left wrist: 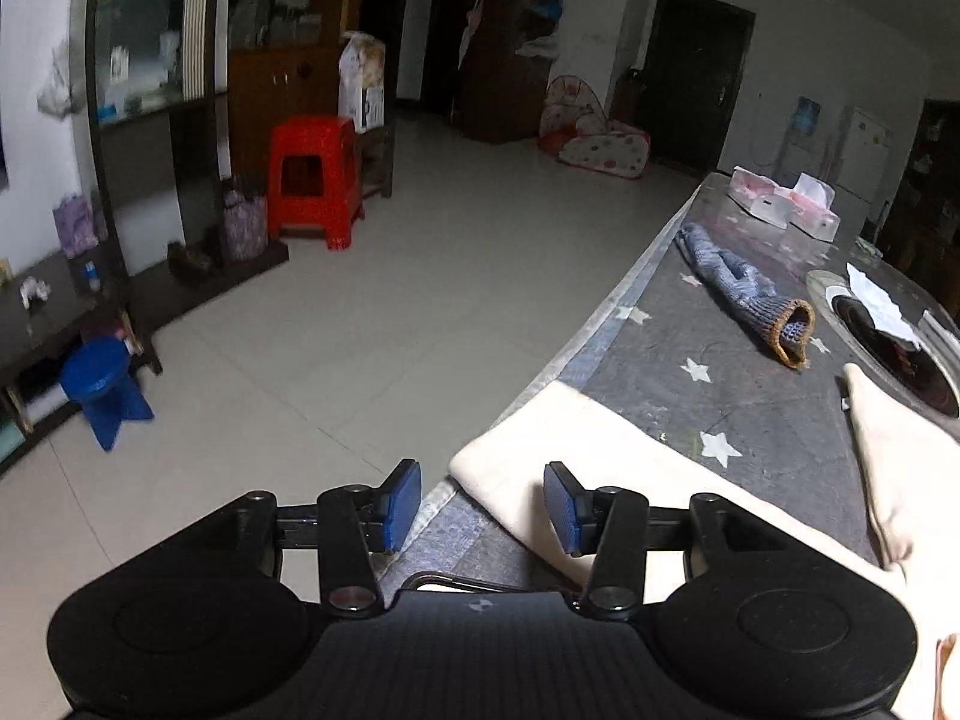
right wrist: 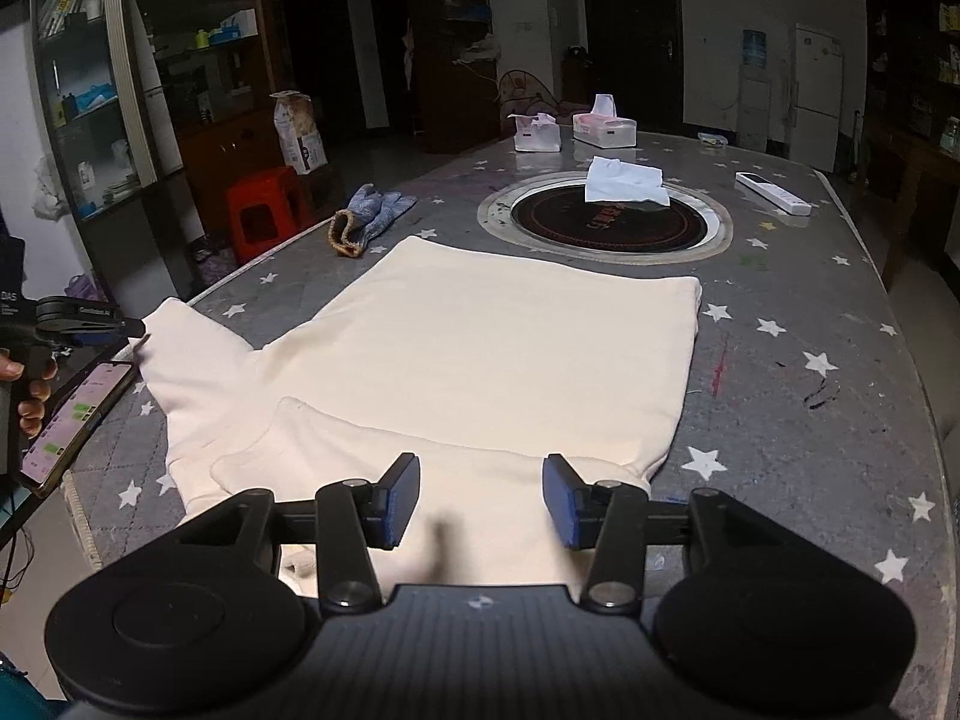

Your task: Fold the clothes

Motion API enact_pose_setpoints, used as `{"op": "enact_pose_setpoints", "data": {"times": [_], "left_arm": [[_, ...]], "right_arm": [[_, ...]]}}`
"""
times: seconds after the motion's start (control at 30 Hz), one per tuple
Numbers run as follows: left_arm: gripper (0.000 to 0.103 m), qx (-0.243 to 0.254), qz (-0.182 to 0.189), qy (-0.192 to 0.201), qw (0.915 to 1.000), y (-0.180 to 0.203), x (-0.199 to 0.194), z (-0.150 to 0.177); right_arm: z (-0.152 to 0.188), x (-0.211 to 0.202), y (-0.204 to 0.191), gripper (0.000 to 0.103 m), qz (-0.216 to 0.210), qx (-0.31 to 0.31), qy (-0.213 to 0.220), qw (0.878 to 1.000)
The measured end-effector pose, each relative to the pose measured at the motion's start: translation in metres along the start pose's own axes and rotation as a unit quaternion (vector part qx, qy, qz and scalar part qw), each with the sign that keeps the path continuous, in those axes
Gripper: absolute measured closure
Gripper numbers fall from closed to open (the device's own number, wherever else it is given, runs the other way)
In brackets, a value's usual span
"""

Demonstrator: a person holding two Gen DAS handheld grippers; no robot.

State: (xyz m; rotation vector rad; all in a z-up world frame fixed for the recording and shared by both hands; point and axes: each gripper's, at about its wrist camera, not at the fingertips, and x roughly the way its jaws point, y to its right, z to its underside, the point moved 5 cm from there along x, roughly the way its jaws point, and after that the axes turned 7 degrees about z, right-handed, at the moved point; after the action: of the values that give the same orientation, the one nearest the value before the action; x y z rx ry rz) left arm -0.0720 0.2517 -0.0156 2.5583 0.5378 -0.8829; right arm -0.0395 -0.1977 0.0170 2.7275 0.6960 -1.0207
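Note:
A cream long-sleeved garment [right wrist: 510, 348] lies flat on the star-patterned table [right wrist: 810, 312]. One sleeve is folded across its near part, and the other sleeve [right wrist: 180, 348] stretches left to the table edge. My right gripper [right wrist: 482, 501] hovers open over the garment's near edge, its blue pads apart and gripping nothing. In the left wrist view my left gripper [left wrist: 483, 504] stands open at the table edge. The sleeve end [left wrist: 540, 450] lies under and between its fingers, unpinched. The right wrist view shows that left gripper [right wrist: 129, 324] from the side at the sleeve tip, held by a hand [right wrist: 30, 396].
A blue knitted glove [right wrist: 372, 210] lies beyond the garment. A round hob [right wrist: 606, 222] set in the table has a white cloth [right wrist: 624, 180] on it. Behind stand two tissue boxes [right wrist: 603, 126] and a remote [right wrist: 774, 192]. A phone [right wrist: 72, 420] lies at the left edge, with a red stool [left wrist: 312, 180] on the floor.

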Motion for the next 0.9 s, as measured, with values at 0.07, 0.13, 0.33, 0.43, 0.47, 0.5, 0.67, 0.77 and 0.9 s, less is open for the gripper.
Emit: {"op": "enact_pose_setpoints", "data": {"times": [0.07,0.13,0.33,0.43,0.47,0.5,0.67,0.77,0.9], "left_arm": [[0.059,-0.006,0.003,0.001,1.0,-0.002,0.002,0.0],[0.071,-0.008,0.004,0.004,0.9999,-0.004,0.003,0.001],[0.097,-0.022,0.034,0.02,0.999,0.001,-0.008,-0.004],[0.097,0.001,0.081,0.031,0.9962,0.028,-0.027,-0.007],[0.097,0.011,0.099,0.035,0.9944,0.039,-0.034,-0.009],[0.097,0.02,0.12,0.037,0.9919,0.051,-0.041,-0.01],[0.097,0.066,0.24,0.031,0.968,0.129,-0.071,-0.007],[0.097,0.087,0.313,0.018,0.9455,0.177,-0.089,0.0],[0.097,0.11,0.394,-0.004,0.9124,0.235,-0.104,0.013]], "right_arm": [[0.001,-0.001,0.0,0.057,0.001,0.001,0.0,1.0],[0.001,-0.002,0.0,0.057,0.002,0.002,0.0,1.0],[0.004,-0.004,0.0,0.057,0.001,0.008,0.001,1.0],[0.006,-0.006,0.0,0.057,0.001,0.015,0.004,1.0],[0.006,-0.007,0.001,0.057,0.001,0.018,0.005,1.0],[0.007,-0.008,0.002,0.057,0.001,0.021,0.006,1.0],[0.01,-0.014,0.007,0.057,0.002,0.036,0.012,0.999],[0.012,-0.019,0.014,0.057,0.005,0.047,0.015,0.999],[0.018,-0.024,0.027,0.057,0.014,0.064,0.018,0.998]]}}
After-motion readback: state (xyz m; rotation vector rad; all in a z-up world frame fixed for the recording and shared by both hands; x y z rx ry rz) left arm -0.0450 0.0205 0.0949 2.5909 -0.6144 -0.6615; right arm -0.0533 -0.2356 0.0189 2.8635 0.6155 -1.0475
